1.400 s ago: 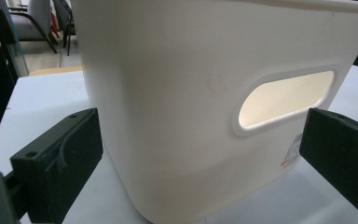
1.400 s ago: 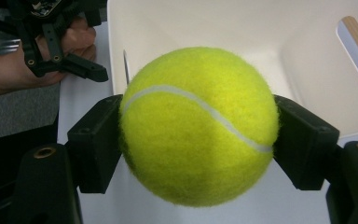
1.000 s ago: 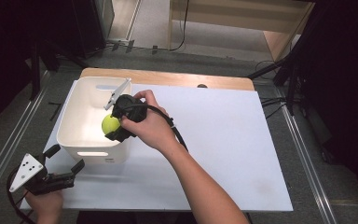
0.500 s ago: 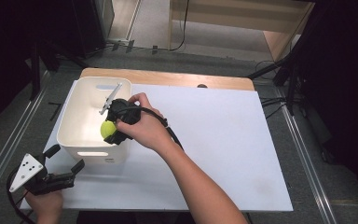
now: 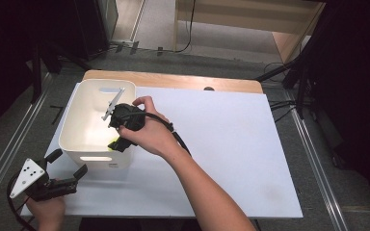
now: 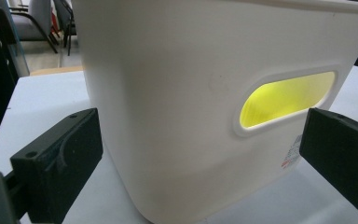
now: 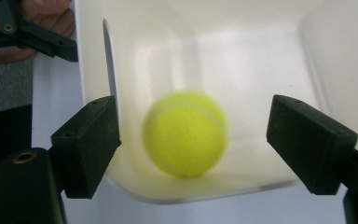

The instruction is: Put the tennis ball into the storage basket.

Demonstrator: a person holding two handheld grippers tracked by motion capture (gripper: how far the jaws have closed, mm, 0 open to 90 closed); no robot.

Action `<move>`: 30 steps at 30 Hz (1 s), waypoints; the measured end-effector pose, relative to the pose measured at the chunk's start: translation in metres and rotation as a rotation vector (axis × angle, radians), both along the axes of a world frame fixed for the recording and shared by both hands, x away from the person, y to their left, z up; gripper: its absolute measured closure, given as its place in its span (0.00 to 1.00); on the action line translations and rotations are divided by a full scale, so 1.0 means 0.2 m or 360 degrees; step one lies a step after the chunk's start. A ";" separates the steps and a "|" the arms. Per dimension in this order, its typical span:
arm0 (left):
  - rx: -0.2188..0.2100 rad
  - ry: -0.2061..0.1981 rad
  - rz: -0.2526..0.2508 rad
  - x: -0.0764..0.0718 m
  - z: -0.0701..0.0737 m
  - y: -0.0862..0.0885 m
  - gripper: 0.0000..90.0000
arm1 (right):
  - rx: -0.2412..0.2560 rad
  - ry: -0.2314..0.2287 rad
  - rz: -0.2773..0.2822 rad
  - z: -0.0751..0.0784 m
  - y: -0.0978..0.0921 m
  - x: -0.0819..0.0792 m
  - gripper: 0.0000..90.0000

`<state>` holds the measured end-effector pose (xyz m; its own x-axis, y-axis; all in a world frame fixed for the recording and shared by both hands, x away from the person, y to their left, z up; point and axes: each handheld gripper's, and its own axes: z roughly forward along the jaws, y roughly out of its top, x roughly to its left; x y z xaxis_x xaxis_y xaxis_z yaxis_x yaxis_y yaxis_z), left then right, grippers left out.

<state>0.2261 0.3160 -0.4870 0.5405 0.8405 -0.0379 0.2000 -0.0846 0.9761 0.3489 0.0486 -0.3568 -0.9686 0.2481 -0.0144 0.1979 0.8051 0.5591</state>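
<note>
In the right gripper view the right gripper [image 7: 193,140] has its two black jaws spread wide, with nothing between them. Beyond the gap a yellow tennis ball [image 7: 185,134], slightly blurred, sits free inside the white plastic bin [image 7: 242,56], near the bin's closest wall and touching neither jaw. The left jaw stands just beside the bin's edge, close to a handle slot in its side wall. In the high view this gripper [image 5: 120,139] points down over the near right part of the bin [image 5: 84,115], held in the person's right hand [image 5: 147,132], and a sliver of the yellow ball [image 5: 113,144] shows just beneath it, low against the near wall.

The left gripper [image 6: 200,154] also has its jaws wide apart, one on each side of the bin's outer wall [image 6: 168,93] without touching it as far as can be seen. Yellow from the ball glows through the handle slot [image 6: 286,99] in that wall. In the high view the left gripper [image 5: 67,171] lies low at the table's [image 5: 231,144] near left corner, just in front of the bin, with its grey three-cornered plate on top and the left hand [image 5: 46,209] behind it.
</note>
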 end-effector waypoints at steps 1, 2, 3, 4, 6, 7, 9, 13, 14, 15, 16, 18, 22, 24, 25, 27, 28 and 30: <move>0.0003 0.0001 0.0000 0.00 0.00 0.00 0.00 | 0.0021 0.0007 -0.0001 0.01 -0.01 0.00 0.10; 0.0006 -0.0002 0.0000 0.00 0.00 0.00 0.00 | 0.0033 -0.0001 -0.0002 0.02 -0.02 0.00 0.10; 0.0002 0.0002 0.0000 0.00 0.00 0.00 0.00 | 0.0042 0.0006 -0.0007 0.03 -0.03 -0.01 0.10; 0.0002 0.0002 0.0000 0.00 0.00 0.00 0.00 | 0.0051 -0.0005 -0.0006 0.04 -0.05 -0.02 0.10; 0.0000 0.0002 0.0000 0.00 0.00 0.00 0.00 | 0.0064 -0.0027 -0.0024 0.04 -0.06 -0.02 0.08; -0.0003 0.0002 0.0000 0.00 0.00 0.00 0.00 | 0.0057 -0.0026 -0.0032 0.05 -0.07 -0.03 0.05; 0.0002 0.0001 -0.0001 0.00 0.00 0.00 0.00 | 0.0079 -0.0028 -0.0056 0.06 -0.11 -0.05 0.00; 0.0007 0.0001 0.0000 0.00 0.00 0.00 0.00 | 0.0109 -0.0031 -0.0088 0.06 -0.18 -0.07 0.00; 0.0008 0.0002 -0.0001 0.00 0.00 0.00 0.00 | 0.0118 -0.0034 -0.0093 0.06 -0.19 -0.07 0.00; 0.0008 0.0001 0.0000 0.00 0.00 0.00 0.00 | 0.0119 -0.0036 -0.0094 0.06 -0.21 -0.07 0.00; 0.0011 0.0005 -0.0001 0.00 0.00 0.00 0.00 | 0.0121 -0.0038 -0.0115 0.06 -0.23 -0.08 0.00; 0.0010 0.0002 -0.0002 0.00 0.00 0.00 0.00 | 0.0135 -0.0038 -0.0132 0.05 -0.26 -0.08 0.00; 0.0011 0.0005 -0.0001 0.00 0.00 0.00 0.00 | 0.0148 -0.0051 -0.0153 0.05 -0.31 -0.09 0.00; 0.0010 0.0005 0.0000 0.00 0.00 0.00 0.00 | 0.0164 -0.0067 -0.0165 0.04 -0.35 -0.10 0.00; 0.0010 0.0004 0.0000 0.00 0.00 0.00 0.00 | 0.0152 -0.0050 -0.0185 0.04 -0.36 -0.11 0.00; 0.0010 0.0004 -0.0001 0.00 0.00 0.00 0.00 | 0.0155 -0.0057 -0.0196 0.02 -0.39 -0.12 0.00; 0.0008 0.0005 -0.0001 0.00 0.00 0.00 0.00 | 0.0147 -0.0049 -0.0207 0.02 -0.40 -0.12 0.00; 0.0004 0.0006 0.0001 0.00 0.00 0.00 0.00 | 0.0152 -0.0042 -0.0215 0.02 -0.41 -0.13 0.00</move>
